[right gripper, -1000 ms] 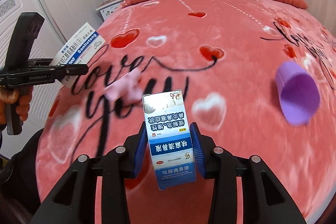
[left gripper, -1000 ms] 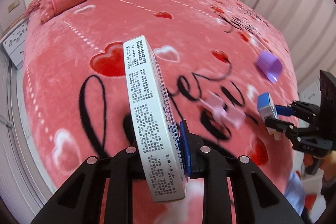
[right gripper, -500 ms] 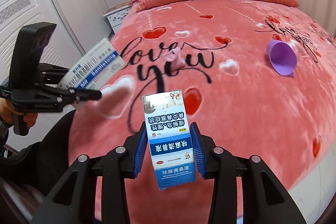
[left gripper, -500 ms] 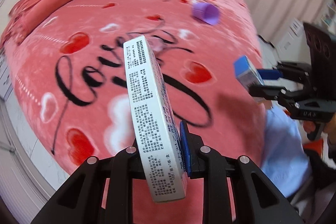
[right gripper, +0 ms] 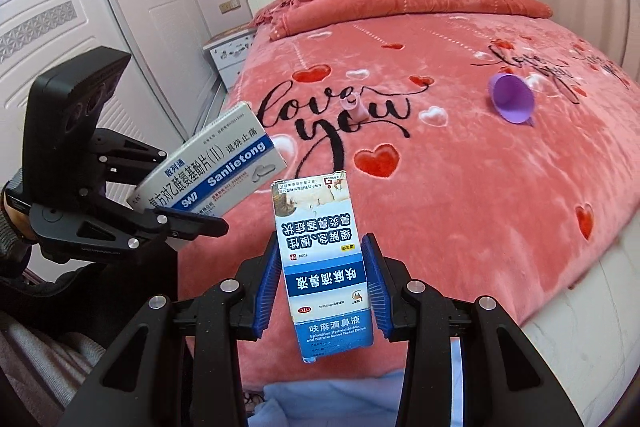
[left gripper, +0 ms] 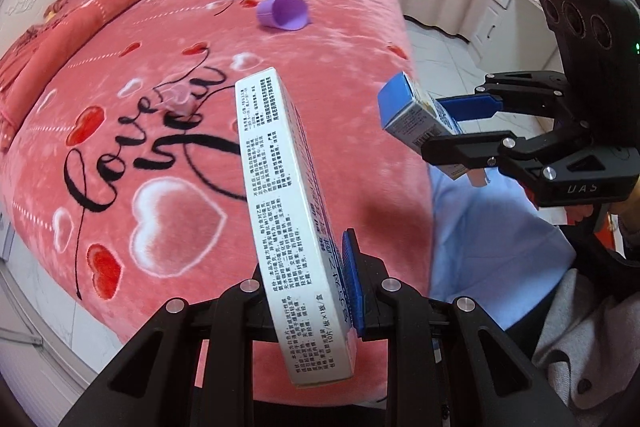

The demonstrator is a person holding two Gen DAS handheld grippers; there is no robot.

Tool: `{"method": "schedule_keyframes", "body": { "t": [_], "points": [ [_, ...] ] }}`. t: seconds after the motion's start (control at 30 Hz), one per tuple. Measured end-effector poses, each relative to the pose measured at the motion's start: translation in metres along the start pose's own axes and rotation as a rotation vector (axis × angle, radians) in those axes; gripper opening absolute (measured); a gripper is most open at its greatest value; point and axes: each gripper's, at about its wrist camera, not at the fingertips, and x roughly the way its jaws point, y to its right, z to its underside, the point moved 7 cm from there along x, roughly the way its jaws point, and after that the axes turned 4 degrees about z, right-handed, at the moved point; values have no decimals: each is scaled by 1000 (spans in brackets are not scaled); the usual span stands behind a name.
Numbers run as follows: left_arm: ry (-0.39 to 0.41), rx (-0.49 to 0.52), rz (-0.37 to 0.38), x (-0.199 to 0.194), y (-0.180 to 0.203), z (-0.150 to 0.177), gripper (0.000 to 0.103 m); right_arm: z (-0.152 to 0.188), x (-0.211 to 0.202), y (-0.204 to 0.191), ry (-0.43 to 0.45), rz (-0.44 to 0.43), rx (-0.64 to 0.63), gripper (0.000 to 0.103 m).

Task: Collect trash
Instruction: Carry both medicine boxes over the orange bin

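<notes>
Two medicine boxes are off the bed, one in each gripper. The left gripper (left gripper: 320,291) clamps a flat white tablet box (left gripper: 288,219) edge-on between its pads, tilted downward over the bed's near edge. The right gripper (right gripper: 322,287) pinches a small blue-and-white nasal-drops box (right gripper: 320,259), held upright. Two items lie on the pink blanket (right gripper: 460,167): one purple cup (right gripper: 512,99) on its side, and one small pink object (right gripper: 356,107), perhaps a cap, too blurred to tell.
</notes>
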Motion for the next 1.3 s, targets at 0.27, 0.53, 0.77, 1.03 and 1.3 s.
{"method": "schedule_keyframes", "body": {
  "t": [0.27, 0.53, 0.77, 1.03, 1.3],
  "points": [
    [-7, 96, 27, 1, 43, -7, 25, 21, -48, 11, 74, 37, 71, 40],
    [6, 264, 97, 19, 119, -46, 25, 60, -112, 56, 141, 156, 178, 40],
    [-6, 413, 187, 46, 192, -74, 25, 116, -176, 114, 173, 299, 315, 40],
    [-43, 558, 289, 79, 269, -95, 25, 193, -234, 172, 165, 460, 463, 40],
    [-100, 621, 377, 126, 325, -105, 25, 263, -264, 225, 162, 559, 635, 40]
  ]
}}
